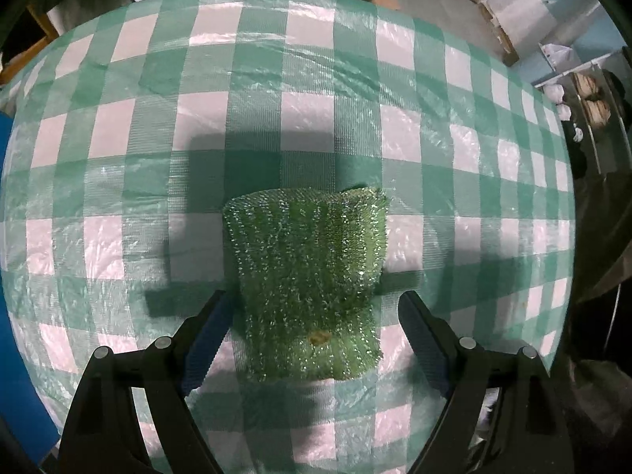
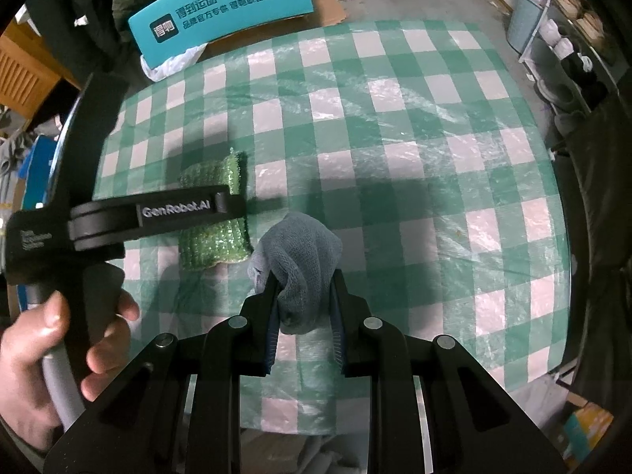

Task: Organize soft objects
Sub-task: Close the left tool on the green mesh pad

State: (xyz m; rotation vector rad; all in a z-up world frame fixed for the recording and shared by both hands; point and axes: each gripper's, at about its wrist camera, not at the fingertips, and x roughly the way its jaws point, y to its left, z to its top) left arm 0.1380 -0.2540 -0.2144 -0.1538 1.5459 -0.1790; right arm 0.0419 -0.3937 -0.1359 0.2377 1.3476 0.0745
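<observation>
A green glittery scrub sponge lies flat on the green-and-white checked tablecloth. My left gripper is open, its two fingers on either side of the sponge's near half, apart from it. In the right wrist view the same sponge lies at centre left, partly hidden under the left gripper's body. My right gripper is shut on a bunched grey-blue cloth and holds it just right of the sponge, above the tablecloth.
A teal box with white lettering and a white plastic bag sit beyond the table's far edge. A shelf with small items stands at the right. The table's right edge drops to a dark floor.
</observation>
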